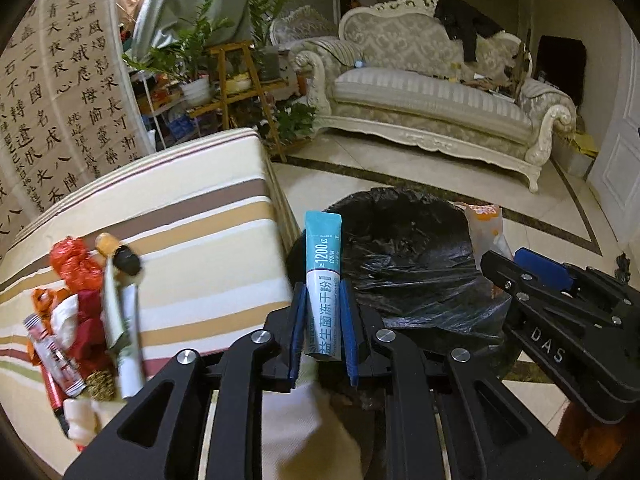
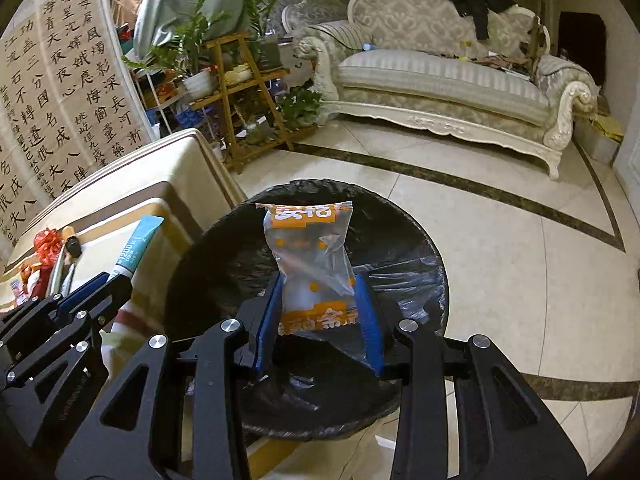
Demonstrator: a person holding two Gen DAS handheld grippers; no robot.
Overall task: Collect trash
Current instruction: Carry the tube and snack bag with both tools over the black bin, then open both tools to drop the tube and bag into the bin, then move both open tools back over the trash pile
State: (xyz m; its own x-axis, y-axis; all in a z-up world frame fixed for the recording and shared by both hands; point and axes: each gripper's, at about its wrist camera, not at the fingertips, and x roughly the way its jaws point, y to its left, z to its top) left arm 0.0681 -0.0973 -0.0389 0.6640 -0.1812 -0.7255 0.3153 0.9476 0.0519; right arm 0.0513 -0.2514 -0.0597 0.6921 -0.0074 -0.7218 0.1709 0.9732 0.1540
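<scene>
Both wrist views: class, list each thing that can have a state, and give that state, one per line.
Left gripper: shut on teal sachet, upright.
Right gripper: shut on orange-printed clear wrapper, above the bin.
Bin: open, lined with black bag.
Trash pile: still on striped table.

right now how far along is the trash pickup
Done: nothing shows inside the black-lined bin yet. In hand: the left gripper clamps a teal and white sachet, the right gripper holds a clear orange-printed wrapper over the bin. Left: a pile of red and white wrappers on the striped tabletop.
</scene>
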